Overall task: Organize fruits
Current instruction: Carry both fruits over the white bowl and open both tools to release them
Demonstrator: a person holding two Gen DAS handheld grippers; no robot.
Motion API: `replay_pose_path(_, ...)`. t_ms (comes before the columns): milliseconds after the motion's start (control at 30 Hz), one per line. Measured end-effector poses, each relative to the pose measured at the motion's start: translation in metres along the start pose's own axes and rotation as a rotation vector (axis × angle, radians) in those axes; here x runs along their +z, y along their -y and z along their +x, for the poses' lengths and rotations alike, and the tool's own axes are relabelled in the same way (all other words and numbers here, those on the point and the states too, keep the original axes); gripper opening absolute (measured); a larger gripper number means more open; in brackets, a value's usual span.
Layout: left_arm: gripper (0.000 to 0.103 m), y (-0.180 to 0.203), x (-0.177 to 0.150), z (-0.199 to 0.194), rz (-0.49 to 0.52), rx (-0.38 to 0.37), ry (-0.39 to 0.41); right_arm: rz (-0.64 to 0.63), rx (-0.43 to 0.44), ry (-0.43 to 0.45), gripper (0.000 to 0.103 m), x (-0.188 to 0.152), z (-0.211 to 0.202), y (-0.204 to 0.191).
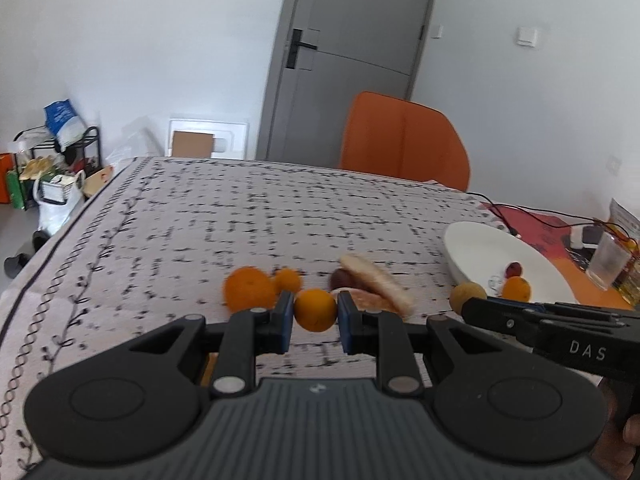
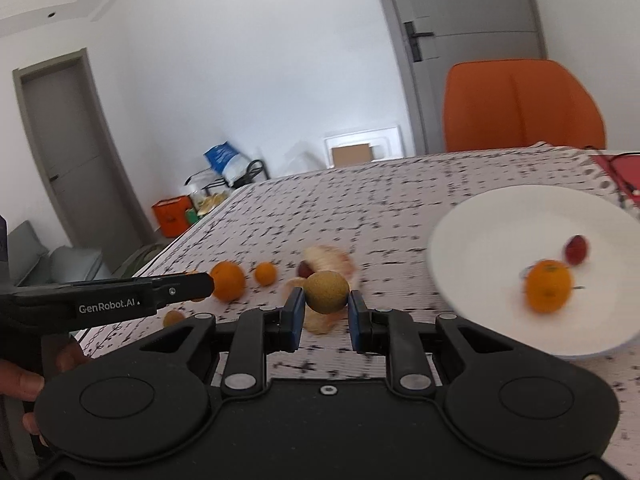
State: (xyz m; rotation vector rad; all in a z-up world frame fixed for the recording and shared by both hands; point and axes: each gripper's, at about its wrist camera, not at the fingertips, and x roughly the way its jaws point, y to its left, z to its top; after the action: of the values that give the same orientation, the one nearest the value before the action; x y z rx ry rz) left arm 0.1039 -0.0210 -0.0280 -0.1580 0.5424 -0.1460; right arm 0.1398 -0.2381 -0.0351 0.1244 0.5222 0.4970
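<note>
My left gripper is shut on a small orange and holds it above the patterned tablecloth. My right gripper is shut on a yellow-brown round fruit, also seen in the left wrist view. A white plate at the right holds an orange and a red fruit. On the cloth lie a large orange, a small orange, a dark red fruit and peeled pomelo pieces.
An orange chair stands behind the table's far edge. Cables, a glass and small items sit at the far right. The table's left edge drops to a cluttered floor. A small brownish fruit lies near the left gripper's arm.
</note>
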Motion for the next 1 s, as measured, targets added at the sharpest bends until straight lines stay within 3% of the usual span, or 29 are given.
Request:
replay_pose_path(600,0.022,0.075,0.016,0.028,0.121,-0.141,0.005,0.082,-0.156,0.091,0.021,-0.001,-0.046,0.057)
replay_pose_path(1000,0.022,0.114,0.022,0.052,0.188,-0.18,-0.014,0.143,-0.22,0.126,0.021,-0.008,-0.065,0.093)
